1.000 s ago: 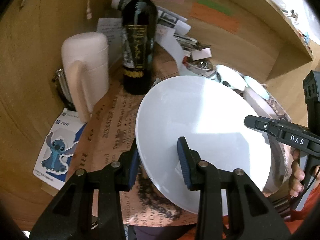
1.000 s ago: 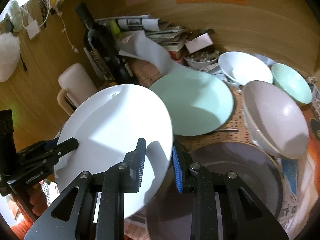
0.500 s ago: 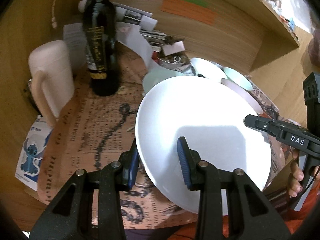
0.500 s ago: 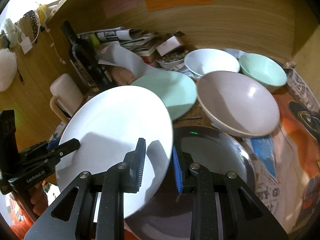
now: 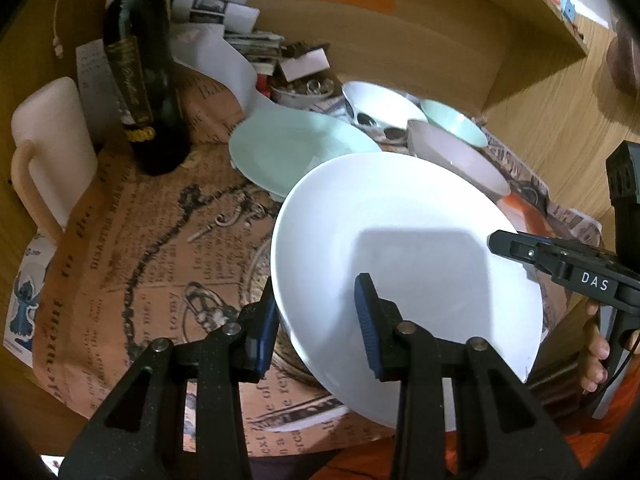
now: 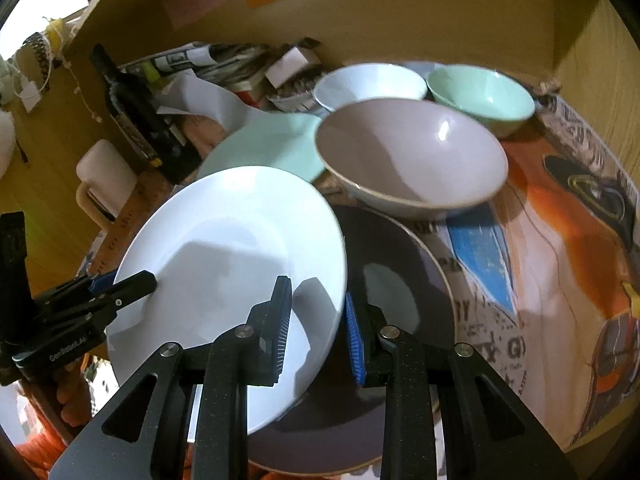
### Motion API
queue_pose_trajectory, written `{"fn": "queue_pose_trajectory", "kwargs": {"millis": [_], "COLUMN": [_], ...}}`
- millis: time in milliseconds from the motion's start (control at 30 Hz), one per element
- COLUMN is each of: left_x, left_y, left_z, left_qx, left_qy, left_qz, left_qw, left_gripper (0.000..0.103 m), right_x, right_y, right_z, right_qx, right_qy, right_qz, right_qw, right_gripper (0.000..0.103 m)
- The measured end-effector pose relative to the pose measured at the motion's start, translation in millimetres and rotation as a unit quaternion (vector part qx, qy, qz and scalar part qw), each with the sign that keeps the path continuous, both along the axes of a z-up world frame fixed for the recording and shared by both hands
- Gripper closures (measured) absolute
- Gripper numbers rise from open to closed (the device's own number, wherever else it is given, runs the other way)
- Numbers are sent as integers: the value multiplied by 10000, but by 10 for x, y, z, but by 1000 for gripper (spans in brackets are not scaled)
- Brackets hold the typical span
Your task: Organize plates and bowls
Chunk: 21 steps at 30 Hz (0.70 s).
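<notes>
A white plate (image 5: 400, 248) (image 6: 232, 240) hangs tilted between both grippers. My left gripper (image 5: 316, 320) is shut on its near-left rim, and it shows in the right wrist view as a black clamp (image 6: 132, 280). My right gripper (image 6: 318, 324) is shut on the opposite rim, seen from the left wrist view (image 5: 500, 240). The plate's right edge overlaps a dark grey plate (image 6: 392, 280) lying on the table. Behind sit a mint plate (image 5: 288, 148), a pinkish-grey bowl (image 6: 408, 152), a white bowl (image 6: 368, 80) and a mint bowl (image 6: 480, 92).
A dark wine bottle (image 5: 140, 72) and a cream jug (image 5: 52, 152) stand at the left. Papers and clutter (image 5: 248, 40) pile against the wooden back wall. A newspaper-print cloth (image 5: 140, 240) covers the table. A hand (image 5: 596, 356) holds the right gripper.
Both grippers have carried the white plate to the right and slightly down. The bottle and jug have slid left in view, and the bowls and the dark plate have come closer.
</notes>
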<state>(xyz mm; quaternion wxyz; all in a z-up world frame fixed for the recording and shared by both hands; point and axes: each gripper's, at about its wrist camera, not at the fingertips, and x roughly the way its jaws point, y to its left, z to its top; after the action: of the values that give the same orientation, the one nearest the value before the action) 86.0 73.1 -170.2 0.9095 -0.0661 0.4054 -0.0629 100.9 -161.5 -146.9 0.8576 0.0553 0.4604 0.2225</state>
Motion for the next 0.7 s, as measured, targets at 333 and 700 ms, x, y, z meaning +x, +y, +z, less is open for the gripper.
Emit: {"fn": "queue_pose_trajectory", "kwargs": {"millis": [333,700], "left_x": [27,99], "left_y": [-239,-463], "left_z": [-108,-154], "left_qx": [170,282], "left_qy": [199,362], "left_qz": [-2,-84], "left_qw": [9997,9989], "left_gripper": [66,66], "right_x": [-20,-22], "right_y": [-213,-424], "right_z": [-151,-230], "right_qx": [97,244], "right_qy": [227,341], "right_qz": [-44,-157], "right_qw": [9997,9990], "right_gripper": [80,80]}}
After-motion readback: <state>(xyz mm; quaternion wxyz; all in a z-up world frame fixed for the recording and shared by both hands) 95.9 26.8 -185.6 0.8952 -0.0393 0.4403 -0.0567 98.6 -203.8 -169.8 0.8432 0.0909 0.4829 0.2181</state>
